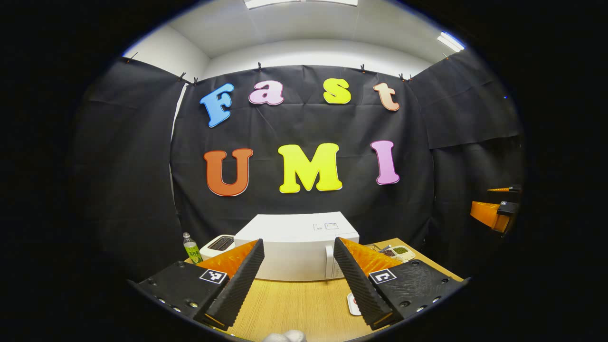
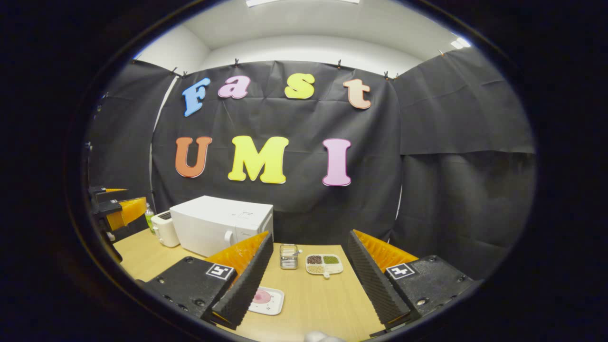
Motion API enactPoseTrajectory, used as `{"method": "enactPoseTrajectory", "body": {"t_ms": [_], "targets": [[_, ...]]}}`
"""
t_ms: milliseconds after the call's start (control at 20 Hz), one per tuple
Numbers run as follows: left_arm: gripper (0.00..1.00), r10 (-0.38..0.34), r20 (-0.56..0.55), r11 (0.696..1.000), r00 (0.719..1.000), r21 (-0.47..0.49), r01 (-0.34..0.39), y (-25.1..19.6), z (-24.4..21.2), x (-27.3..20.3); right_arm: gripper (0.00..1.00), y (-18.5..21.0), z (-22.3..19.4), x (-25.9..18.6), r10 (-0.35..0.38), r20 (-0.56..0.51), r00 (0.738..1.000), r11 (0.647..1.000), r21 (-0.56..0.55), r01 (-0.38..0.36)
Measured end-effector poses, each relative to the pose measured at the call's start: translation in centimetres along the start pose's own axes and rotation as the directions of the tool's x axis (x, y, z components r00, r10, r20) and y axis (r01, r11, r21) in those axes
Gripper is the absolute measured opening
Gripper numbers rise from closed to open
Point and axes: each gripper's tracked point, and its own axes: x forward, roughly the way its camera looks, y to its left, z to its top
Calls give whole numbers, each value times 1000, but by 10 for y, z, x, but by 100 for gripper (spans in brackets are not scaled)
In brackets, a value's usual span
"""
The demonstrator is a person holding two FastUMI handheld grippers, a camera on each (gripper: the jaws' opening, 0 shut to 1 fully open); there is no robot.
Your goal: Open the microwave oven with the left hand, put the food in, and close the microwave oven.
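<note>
My right claw (image 2: 308, 280) is held above the wooden counter (image 2: 327, 304) with its fingers spread wide and nothing between them. Past them a small metal canister (image 2: 288, 256) stands beside a white divided dish (image 2: 324, 265) holding dark, green and pale fillings. Low by my left finger lies a white plate (image 2: 266, 300) with something pink on it. Farther left sits the white microwave oven (image 2: 221, 225), door closed, a white toaster (image 2: 165, 229) just beside it. My left claw (image 2: 116, 209) shows at the far left edge.
</note>
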Motion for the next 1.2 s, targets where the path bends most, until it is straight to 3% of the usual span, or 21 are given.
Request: {"method": "enactPoseTrajectory", "body": {"t_ms": [50,100,150,200,300,350,400,450,750,800,850,900,1200], "targets": [[93,1,-2,1000,1000,0,-1,0,-1,1,93,0,0,-1,0,-1,1000,1000,1,0],[83,1,-1,1000,1000,-2,-1,1,-2,2,93,0,1,-2,3,1,1000,1000,4,-3],[93,-1,0,1000,1000,-4,1,-1,-5,5,93,0,0,-2,3,-2,1000,1000,6,-3],[93,-3,-3,1000,1000,-4,3,-2,-8,8,100,-1,1,-3,4,-2,1000,1000,9,-4],[93,-8,-12,1000,1000,4,8,-7,-21,16,100,-2,4,-5,6,-5,1000,1000,13,-6],[93,-12,-15,1000,1000,9,12,-10,-28,23,93,-4,6,-6,5,-4,1000,1000,13,-5],[83,-20,-15,1000,1000,13,20,-16,-36,32,100,-5,9,-7,4,-4,1000,1000,11,-4],[93,-32,-14,999,999,14,32,-23,-43,43,100,-6,12,-8,3,-3,1000,1000,10,-3],[93,-68,-72,996,995,-60,64,-67,-104,115,100,-16,26,-12,-8,-12,1000,1000,1,8],[93,-65,-80,996,995,-63,60,-70,-113,129,93,-16,27,-13,-11,-16,1000,1000,-5,11],[93,-61,-92,996,994,-65,55,-73,-122,143,92,-19,26,-12,-16,-25,1000,1000,-11,15],[93,-57,-96,997,994,-64,51,-76,-131,157,100,-21,25,-12,-20,-31,999,1000,-19,20],[93,-28,-179,998,983,-58,18,-82,-187,224,100,-45,16,-8,-71,-74,995,996,-56,67]]}}
